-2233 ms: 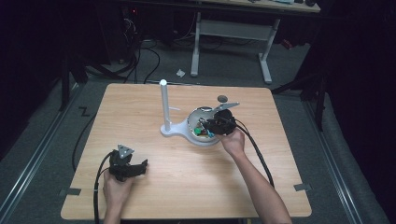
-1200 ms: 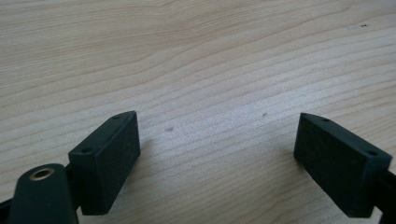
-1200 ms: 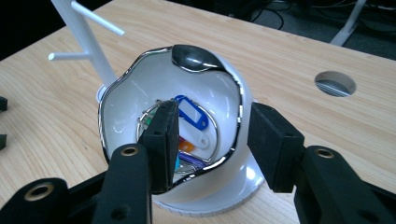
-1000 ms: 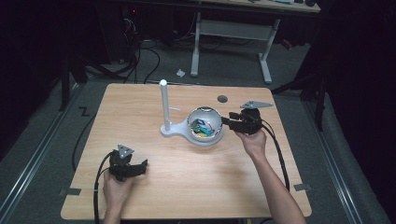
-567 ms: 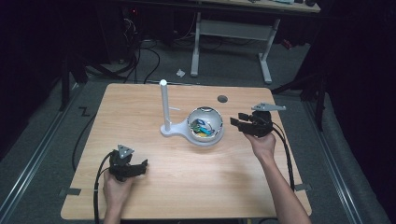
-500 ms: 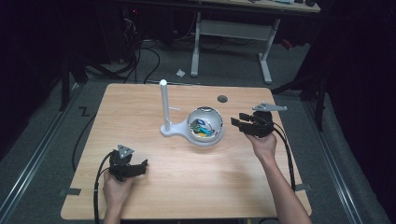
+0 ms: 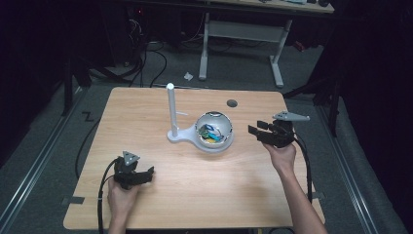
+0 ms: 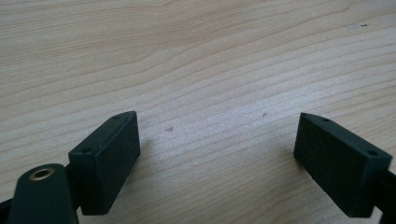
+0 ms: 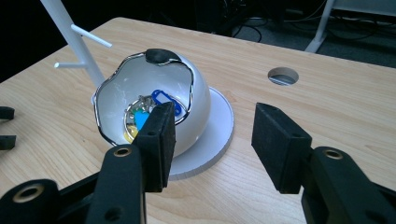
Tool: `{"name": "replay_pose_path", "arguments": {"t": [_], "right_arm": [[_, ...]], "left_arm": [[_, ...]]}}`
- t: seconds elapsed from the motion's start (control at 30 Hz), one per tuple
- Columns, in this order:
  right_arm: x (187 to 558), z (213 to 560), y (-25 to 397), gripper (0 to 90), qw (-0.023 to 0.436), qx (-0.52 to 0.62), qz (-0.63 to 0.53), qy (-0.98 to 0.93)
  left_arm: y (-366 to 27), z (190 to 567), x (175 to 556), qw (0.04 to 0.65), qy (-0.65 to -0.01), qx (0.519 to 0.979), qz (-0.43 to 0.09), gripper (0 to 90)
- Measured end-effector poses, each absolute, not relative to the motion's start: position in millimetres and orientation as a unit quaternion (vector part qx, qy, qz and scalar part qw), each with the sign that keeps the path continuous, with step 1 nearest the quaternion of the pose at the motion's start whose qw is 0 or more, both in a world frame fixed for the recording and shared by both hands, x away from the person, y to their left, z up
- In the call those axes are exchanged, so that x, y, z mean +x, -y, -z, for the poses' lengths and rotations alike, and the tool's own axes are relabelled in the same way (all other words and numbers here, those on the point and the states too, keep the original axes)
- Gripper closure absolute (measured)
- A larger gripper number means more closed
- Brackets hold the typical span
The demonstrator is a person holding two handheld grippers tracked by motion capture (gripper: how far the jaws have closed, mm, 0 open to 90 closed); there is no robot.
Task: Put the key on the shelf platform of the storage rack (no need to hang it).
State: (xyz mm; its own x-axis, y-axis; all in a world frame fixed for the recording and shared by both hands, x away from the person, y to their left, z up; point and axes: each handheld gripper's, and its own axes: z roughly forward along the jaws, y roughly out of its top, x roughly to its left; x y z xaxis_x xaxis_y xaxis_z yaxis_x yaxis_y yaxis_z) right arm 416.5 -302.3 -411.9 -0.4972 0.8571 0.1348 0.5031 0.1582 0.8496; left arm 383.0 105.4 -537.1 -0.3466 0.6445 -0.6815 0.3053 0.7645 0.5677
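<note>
1. Grippers both empty, each held in one hand over a light wooden table (image 7: pixel 195 195).
2. Right black two-jaw gripper (image 7: pixel 254 132) just to the right of a white egg-shaped bowl with a wavy metal rim (image 7: pixel 214 131), near it but not touching; jaws wide apart, nothing between them.
3. Seen in the right gripper view: right gripper (image 9: pixel 212 135) pointed at the bowl (image 9: pixel 154 88), its left jaw in front of the bowl's opening, its right jaw over bare wood.
4. Inside the bowl: a blue plastic key tag (image 9: pixel 164 97) on top of small coloured pieces, yellow and light blue, with some metal; too small to tell more.
5. Bowl standing on a round white flat base (image 9: pixel 219 135), tilted, opening toward the right gripper, a small black knob on the top of the rim.
6. White upright post with thin side pegs (image 7: pixel 172 109) on the same white base, left of the bowl.
7. Left black two-jaw gripper (image 7: pixel 147 173) near the front left of the table, well apart from the bowl; in the left gripper view (image 8: pixel 217 163) jaws spread wide, low over bare wood, holding nothing.
8. Round cable hole (image 7: pixel 232 103) in the table behind the bowl.
</note>
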Motion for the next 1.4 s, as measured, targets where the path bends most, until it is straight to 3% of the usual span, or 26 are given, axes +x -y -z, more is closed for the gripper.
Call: {"name": "replay_pose_path", "arguments": {"t": [0.6, 1.4], "right_arm": [[381.8, 418.7, 330.7, 49.5, 0.203, 0.479, -0.473, -0.711], [354.1, 446.8, 336.7, 48.8, 0.197, 0.491, -0.485, -0.697]], "left_arm": [[-105.5, 537.1, 383.0, 0.489, -0.802, 0.297, -0.174, 14.8], [-105.5, 537.1, 383.0, 0.489, -0.802, 0.296, -0.174, 14.8]]}}
